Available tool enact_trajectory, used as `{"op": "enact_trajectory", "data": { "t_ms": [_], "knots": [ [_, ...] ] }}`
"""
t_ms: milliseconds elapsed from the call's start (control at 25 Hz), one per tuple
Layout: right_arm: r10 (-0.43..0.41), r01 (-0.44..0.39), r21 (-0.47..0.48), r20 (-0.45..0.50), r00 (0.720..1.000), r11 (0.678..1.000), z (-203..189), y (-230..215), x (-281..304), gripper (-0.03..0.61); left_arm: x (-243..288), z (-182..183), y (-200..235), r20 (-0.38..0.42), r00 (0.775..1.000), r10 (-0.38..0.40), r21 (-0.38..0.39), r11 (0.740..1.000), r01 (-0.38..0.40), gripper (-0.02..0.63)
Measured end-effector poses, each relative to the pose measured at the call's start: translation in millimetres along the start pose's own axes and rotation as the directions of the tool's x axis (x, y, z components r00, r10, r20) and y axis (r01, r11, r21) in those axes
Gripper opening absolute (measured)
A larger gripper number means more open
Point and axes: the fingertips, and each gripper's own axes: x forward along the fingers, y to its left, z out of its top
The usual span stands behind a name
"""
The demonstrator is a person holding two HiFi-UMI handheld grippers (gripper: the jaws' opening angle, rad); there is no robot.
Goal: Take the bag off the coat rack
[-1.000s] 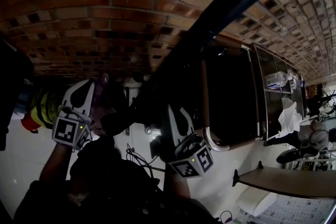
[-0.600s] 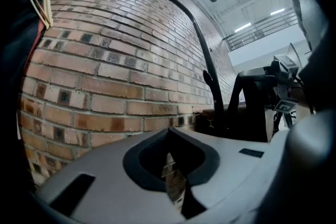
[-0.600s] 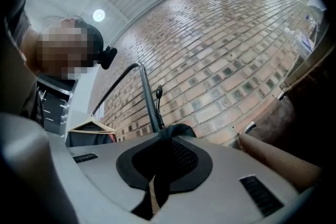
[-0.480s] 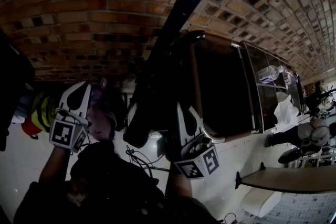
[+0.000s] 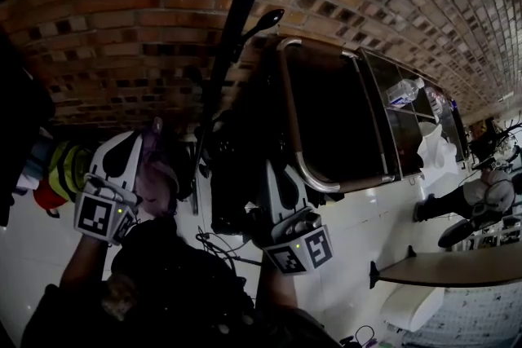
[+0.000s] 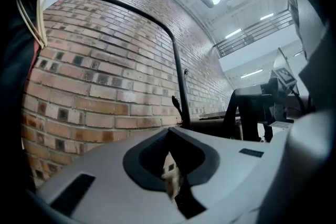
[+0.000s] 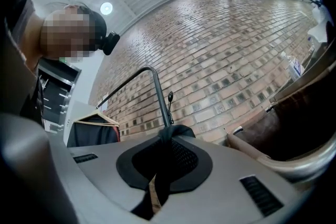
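Note:
The black coat rack pole (image 5: 232, 20) rises against the brick wall, with a small hook (image 5: 265, 19) on its side. It also shows in the left gripper view as a pole (image 6: 178, 76) and in the right gripper view as a pole (image 7: 160, 97). A black bag (image 5: 236, 175) hangs by the pole, between my two grippers. My right gripper (image 5: 275, 173) is shut on the bag's black mesh strap (image 7: 176, 136). My left gripper (image 5: 129, 143) is shut, with a pale, pinkish piece (image 6: 171, 182) pinched in its jaws. Most of the bag is lost in shadow.
A dark cabinet with a metal frame (image 5: 334, 118) stands right of the rack. Bright yellow and red clothes (image 5: 61, 171) hang at the left. A wooden hanger with a dark garment (image 7: 97, 123) is beyond the pole. A low table edge (image 5: 440, 277) lies at the lower right.
Both grippers have risen a little with the bag. The view has swung, so the pole now stands steeper and the cabinet sits further left.

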Motion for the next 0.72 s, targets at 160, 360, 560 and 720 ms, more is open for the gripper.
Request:
{"op": "enact_trajectory", "data": {
  "t_ms": [160,360,560,720],
  "knots": [
    [-0.001,0.001,0.073,-0.003,1.000,0.997,-7,6,-33,0.015,-25,11,-23,0.009,1.000,-0.008,0.012,1.000,0.008,0.037],
    [0.010,-0.009,0.106,-0.011,1.000,0.994,-17,20,-69,0.015,-59,11,-47,0.005,1.000,-0.001,0.016,1.000,0.001,0.037],
    [0.034,-0.029,0.087,-0.056,0.998,0.996,-30,41,-94,0.015,-88,8,-66,-0.018,1.000,-0.007,0.015,1.000,0.007,0.037],
    [0.038,-0.030,0.117,-0.066,0.997,0.993,-37,63,-108,0.014,-106,17,-71,0.002,1.000,-0.026,0.019,0.999,0.026,0.037]
  ]
}}
